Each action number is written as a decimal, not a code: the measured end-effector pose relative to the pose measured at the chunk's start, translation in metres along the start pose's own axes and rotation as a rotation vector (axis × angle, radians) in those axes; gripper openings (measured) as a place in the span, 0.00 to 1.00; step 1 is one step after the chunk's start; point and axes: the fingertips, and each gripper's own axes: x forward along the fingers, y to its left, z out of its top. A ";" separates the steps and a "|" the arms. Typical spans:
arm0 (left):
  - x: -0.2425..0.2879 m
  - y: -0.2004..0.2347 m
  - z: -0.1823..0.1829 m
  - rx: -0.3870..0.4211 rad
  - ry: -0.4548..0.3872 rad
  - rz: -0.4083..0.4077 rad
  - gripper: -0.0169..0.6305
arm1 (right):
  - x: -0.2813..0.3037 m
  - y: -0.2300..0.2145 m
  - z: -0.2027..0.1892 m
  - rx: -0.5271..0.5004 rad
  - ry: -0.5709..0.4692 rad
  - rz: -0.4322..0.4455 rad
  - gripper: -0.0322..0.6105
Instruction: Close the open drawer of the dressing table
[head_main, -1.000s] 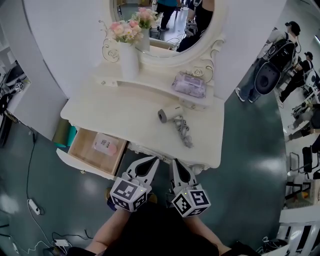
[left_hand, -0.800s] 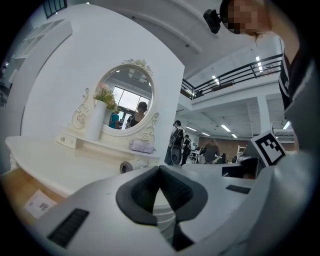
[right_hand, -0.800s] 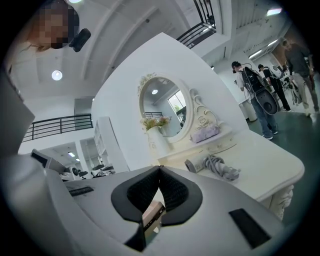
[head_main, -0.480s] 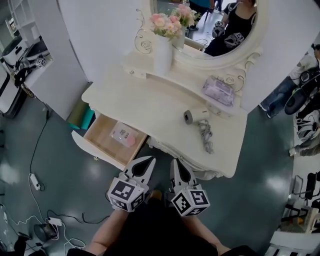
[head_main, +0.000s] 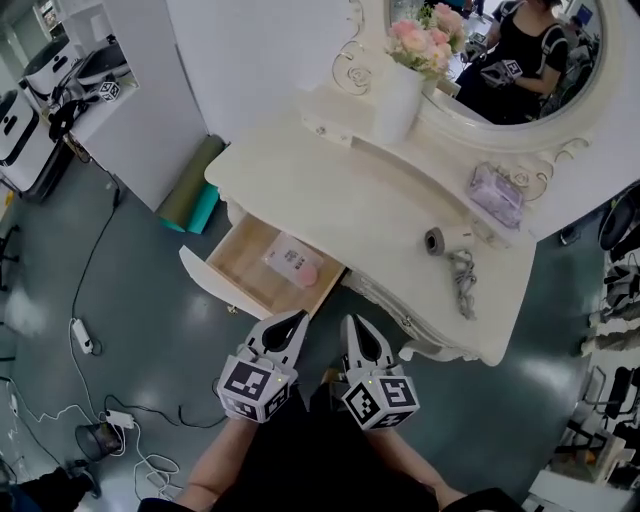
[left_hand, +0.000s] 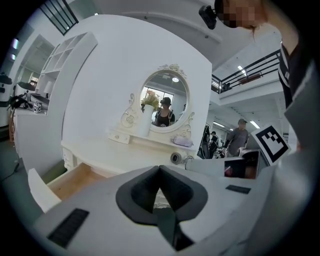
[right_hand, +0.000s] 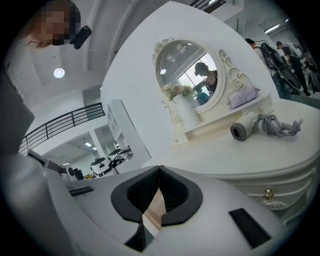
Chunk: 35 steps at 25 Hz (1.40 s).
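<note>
facing an open drawer (head_main: 262, 268), pulled well out from the left end of the dressing table (head_main: 350, 190), wooden bottom exposed, a pink and white packet (head_main: 292, 262) lying flat inside toward the table side. holding the left gripper (head_main: 298, 320) and the right gripper (head_main: 352, 325) side by side, low and close to the body, tips aimed at the table's front edge, touching nothing. in each gripper view, fingers brought together at the tips with nothing caught between them. sensible for a push, probably: one blunt, stiff point to press against the drawer front, no grasp needed. likelier a job for the left side, being nearer the drawer's front panel, though short of it for now. judged as not yet begun: drawer fully out, no contact made. up on the tabletop, a hair dryer (head_main: 436, 240) with its bundled cord, a vase of flowers (head_main: 395, 100) and a purple pack (head_main: 497, 195) below the mirror (head_main: 520, 60), all well apart from the drawer's path, so no hindrance there. packet apparently low enough to slide in under the top.
</note>
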 end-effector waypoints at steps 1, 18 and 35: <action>-0.003 0.010 0.002 0.003 0.006 -0.002 0.03 | 0.006 0.007 -0.003 0.002 0.003 -0.005 0.07; -0.037 0.149 0.001 0.039 0.150 -0.160 0.03 | 0.082 0.080 -0.065 0.004 0.040 -0.227 0.07; -0.081 0.223 -0.103 -0.020 0.370 -0.202 0.03 | 0.094 0.101 -0.197 0.113 0.210 -0.376 0.07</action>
